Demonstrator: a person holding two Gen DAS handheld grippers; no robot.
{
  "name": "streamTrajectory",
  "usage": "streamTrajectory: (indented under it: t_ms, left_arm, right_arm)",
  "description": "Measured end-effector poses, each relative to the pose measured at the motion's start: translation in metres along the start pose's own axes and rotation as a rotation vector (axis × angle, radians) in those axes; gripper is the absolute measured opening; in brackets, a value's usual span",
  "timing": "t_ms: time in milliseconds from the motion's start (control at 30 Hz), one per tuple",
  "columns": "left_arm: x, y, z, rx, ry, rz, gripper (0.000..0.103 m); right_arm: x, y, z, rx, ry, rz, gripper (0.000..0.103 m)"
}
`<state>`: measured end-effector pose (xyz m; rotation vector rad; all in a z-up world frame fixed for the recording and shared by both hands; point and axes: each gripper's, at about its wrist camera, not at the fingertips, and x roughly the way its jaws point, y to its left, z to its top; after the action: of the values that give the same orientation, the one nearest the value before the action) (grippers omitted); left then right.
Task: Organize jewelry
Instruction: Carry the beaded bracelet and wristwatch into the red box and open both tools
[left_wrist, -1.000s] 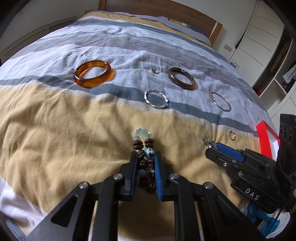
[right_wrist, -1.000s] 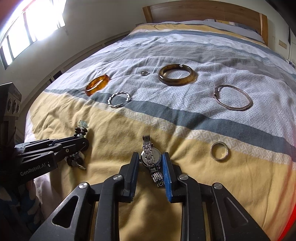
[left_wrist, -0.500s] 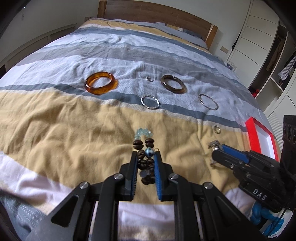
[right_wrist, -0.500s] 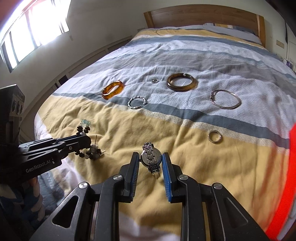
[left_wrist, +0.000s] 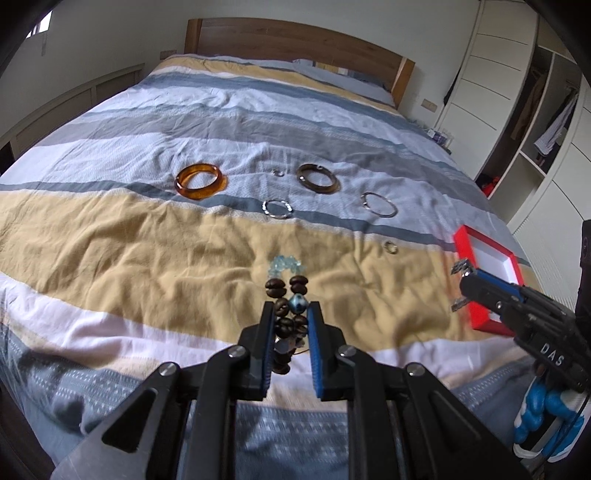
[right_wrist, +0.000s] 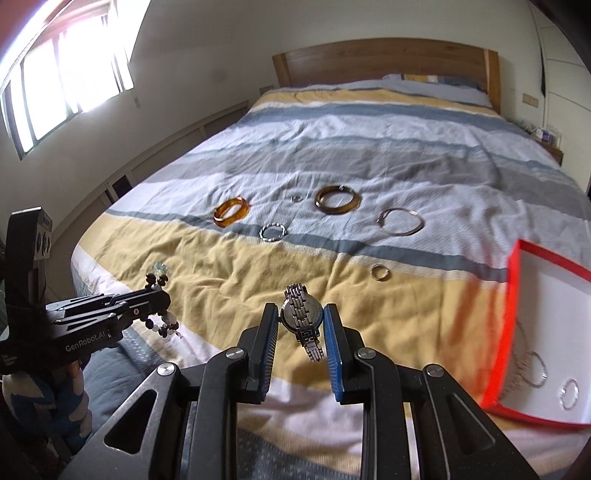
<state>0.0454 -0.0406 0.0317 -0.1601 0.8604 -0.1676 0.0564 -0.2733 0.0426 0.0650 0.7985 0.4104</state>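
Home bedroom, striped bed, wardrobe

Striped bed, wooden headboard, bright window, apparently white wardrobes.

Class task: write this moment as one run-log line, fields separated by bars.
left tool: shut on bead bracelet | right tool: shut on watch | red tray: right | six rings on bedspread

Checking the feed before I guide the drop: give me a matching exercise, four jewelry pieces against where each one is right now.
Things:
1. beaded bracelet
2. silver watch
3. amber bangle
4. thin silver hoop

Places:
A. lying inside the red box
B. clamped in the right gripper
C. lying on the bedspread
D. clamped in the left gripper

Pairs: 1-D, 2-B, 3-C, 4-A
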Motion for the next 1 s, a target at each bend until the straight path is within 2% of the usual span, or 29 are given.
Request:
streamTrajectory:
  t_ms: [300, 567, 800, 1000]
  left_arm:
    - [-0.04, -0.016, -0.011, 0.03, -0.039, -0.015, 0.015]
    - [-0.069, -0.038, -0.008, 0.078, -0.085, -0.021, 0.015]
    - [-0.068, -0.072, 0.003, 0.122, -0.067, -0.07, 0.015]
    - [-0.048, -0.128, 0.019, 0.188, -0.04, -0.16, 0.015]
  right_arm:
    - [-0.058, -0.001, -0.012, 0.02, -0.082, -0.032, 0.025]
    - [-0.097, -0.023, -0.03, 0.083, -0.149, -0.066, 0.025]
    - [-0.12, -0.066, -0.046, 0.167, -0.19, -0.121, 0.025]
    - [-0.132, -0.109, -0.053, 0.229, -0.208, -0.197, 0.025]
